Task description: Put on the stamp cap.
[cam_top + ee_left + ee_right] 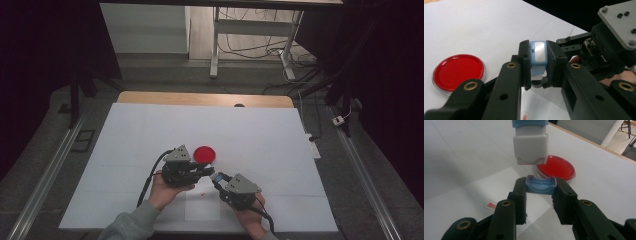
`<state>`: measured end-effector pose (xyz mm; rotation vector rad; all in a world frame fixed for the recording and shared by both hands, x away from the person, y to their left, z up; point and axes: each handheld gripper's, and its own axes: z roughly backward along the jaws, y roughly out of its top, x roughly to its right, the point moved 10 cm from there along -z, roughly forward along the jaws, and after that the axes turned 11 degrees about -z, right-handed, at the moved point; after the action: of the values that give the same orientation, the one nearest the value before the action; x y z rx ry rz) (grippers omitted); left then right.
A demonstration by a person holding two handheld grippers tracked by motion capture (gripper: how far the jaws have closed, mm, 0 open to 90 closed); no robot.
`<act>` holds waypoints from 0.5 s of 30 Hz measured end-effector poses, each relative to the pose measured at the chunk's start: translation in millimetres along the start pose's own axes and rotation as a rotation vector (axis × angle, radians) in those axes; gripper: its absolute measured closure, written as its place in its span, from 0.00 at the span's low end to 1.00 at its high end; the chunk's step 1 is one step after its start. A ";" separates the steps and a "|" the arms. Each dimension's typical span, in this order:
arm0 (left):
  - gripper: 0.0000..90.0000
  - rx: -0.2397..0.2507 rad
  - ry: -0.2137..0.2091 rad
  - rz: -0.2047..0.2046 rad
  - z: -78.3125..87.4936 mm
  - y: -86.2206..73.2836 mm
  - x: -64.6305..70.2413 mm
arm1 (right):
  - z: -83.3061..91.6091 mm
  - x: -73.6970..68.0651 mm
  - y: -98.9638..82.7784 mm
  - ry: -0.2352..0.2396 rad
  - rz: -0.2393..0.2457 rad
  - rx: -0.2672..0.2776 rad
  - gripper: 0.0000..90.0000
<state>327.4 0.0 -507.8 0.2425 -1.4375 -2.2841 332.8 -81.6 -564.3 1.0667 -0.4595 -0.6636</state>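
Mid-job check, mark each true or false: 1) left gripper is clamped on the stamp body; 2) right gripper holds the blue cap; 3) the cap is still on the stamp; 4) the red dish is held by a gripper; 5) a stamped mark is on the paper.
1) The left gripper clamps the stamp body: true.
2) The right gripper holds the blue cap: true.
3) False: the cap sits apart, below the stamp.
4) False: the red dish lies free on the table.
5) A small red mark is on the paper: true.

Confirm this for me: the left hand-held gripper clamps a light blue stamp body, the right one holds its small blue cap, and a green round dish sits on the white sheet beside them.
One detail is off: the round dish is red, not green, as the left gripper view shows. The rest stands: the left hand-held gripper clamps the light blue stamp body, and the right hand-held gripper holds the small blue cap on the white sheet.
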 end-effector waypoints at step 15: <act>0.84 -0.008 0.007 -0.001 -4.8 -1.8 0.6 | -2.2 -6.1 2.4 0.006 -0.014 0.013 0.72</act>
<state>328.2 -3.5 -511.5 0.2485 -1.4246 -2.2868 330.5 -75.1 -563.2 1.0851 -0.4525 -0.6708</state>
